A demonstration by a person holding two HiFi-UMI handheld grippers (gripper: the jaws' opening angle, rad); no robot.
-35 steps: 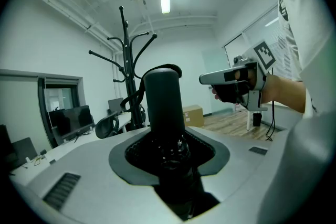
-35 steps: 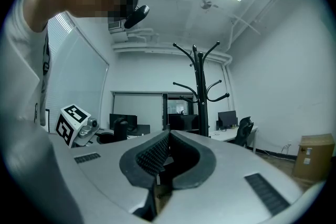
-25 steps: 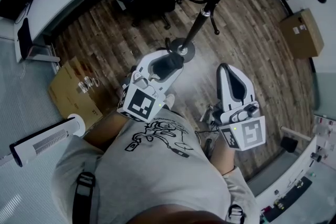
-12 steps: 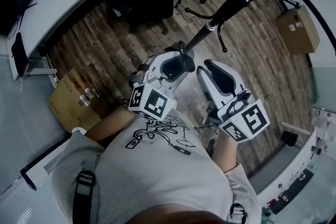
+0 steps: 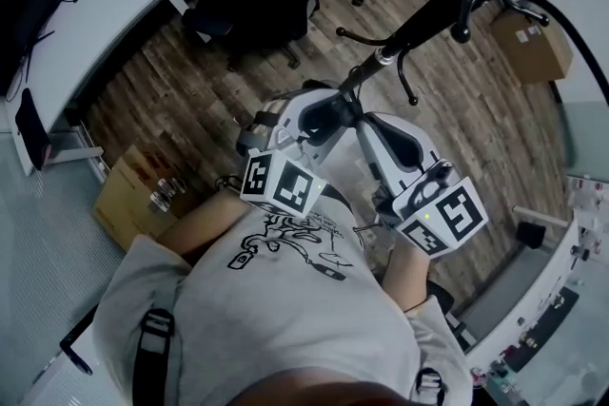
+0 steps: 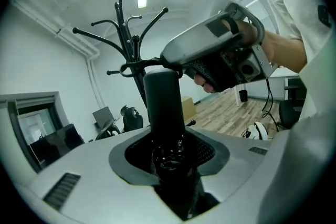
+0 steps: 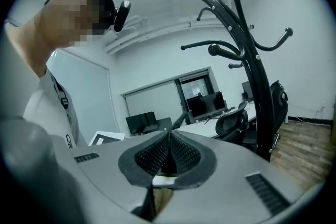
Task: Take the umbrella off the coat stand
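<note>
Because the white left gripper [image 6: 169, 157] is clamped on the black folded umbrella [image 6: 164, 107], whose long axis rises out of its jaws just in front of the black metal coat stand [image 7: 259, 113], the white right gripper [image 7: 170, 132], whose empty jaws have just been closing, only flanks it.

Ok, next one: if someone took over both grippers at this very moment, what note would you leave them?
Left gripper: jaws shut on the umbrella, close to the coat stand.
Right gripper: jaws have just been closing and now meet with nothing between them; it sits right beside the left one.
Done: umbrella gripped.
Left: its top sits near a hook; I cannot tell whether it hangs free, so probably lift it clear and draw it away from the stand.
</note>
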